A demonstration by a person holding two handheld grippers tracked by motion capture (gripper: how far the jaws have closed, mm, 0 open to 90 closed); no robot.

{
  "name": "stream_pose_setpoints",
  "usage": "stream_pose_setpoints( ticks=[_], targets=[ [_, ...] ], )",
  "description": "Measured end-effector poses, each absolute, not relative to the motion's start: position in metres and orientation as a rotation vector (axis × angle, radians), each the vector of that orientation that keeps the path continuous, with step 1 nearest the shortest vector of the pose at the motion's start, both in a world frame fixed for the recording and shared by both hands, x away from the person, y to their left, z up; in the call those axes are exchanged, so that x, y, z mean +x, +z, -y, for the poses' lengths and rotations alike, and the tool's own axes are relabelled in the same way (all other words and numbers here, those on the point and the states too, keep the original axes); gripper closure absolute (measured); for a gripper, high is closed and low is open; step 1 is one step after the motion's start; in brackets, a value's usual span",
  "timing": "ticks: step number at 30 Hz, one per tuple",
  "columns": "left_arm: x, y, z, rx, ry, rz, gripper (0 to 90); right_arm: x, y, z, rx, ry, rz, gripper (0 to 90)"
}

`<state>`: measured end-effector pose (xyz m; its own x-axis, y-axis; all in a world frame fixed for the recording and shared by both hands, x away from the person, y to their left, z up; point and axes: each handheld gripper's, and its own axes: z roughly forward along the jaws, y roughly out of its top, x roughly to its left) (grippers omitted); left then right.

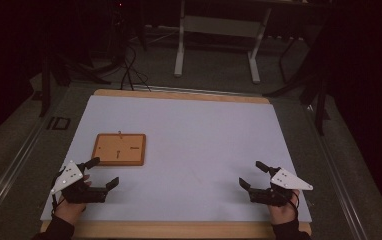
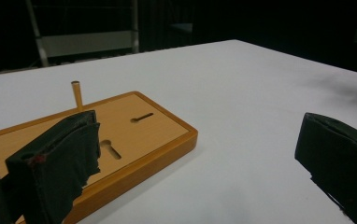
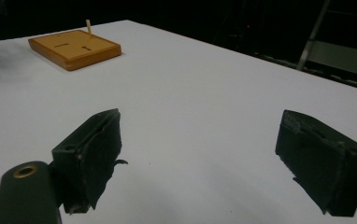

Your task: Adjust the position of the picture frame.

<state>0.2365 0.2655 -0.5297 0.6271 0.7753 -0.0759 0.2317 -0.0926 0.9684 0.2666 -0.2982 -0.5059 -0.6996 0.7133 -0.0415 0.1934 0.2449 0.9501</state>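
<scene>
High view: one wooden board (image 1: 119,149) lies flat on the white bench (image 1: 204,135), left of centre. Its recessed top carries two narrow slots, and one thin peg (image 1: 120,134) stands at the far edge. Nothing else sits in the recess. Two grippers are in frame. The left gripper (image 1: 105,173) is held just in front of the board, near its front left corner, not touching it; fingers spread wide, nothing between them. The right gripper (image 1: 250,175) is at the bench's near right, well apart from the board; fingers likewise wide and empty.

Left gripper view: board (image 2: 116,140) close ahead at left, partly behind the left finger (image 2: 55,168). One peg (image 2: 77,95) upright at the far rim, one straight slot and one keyhole-shaped slot visible. Fingers far apart, holding nothing.

Right gripper view: board (image 3: 74,48) far off at upper left, peg (image 3: 89,26) upright on it. Bare bench between the two fingers (image 3: 90,149); no grip.
</scene>
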Motion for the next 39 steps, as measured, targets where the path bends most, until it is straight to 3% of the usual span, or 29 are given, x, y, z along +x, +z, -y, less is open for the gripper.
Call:
stream_pose_setpoints(
  ticks=[8, 22, 39],
  targets=[
    [0.237, -0.530, -0.263, 1.647, 0.503, -0.810, 0.6, 0.265, -0.504, 0.297, 0.816, 1.435, -2.041, 14.1],
    [0.235, -0.493, -0.245, 1.636, 0.417, -0.715, 0.5, 0.265, -0.503, 0.295, 0.840, 1.465, -2.045, 13.1],
    [0.299, -0.490, -0.262, 1.676, 0.479, -0.880, 4.9, 0.262, -0.500, 0.293, 0.828, 1.506, -2.041, 13.6]
  ],
)
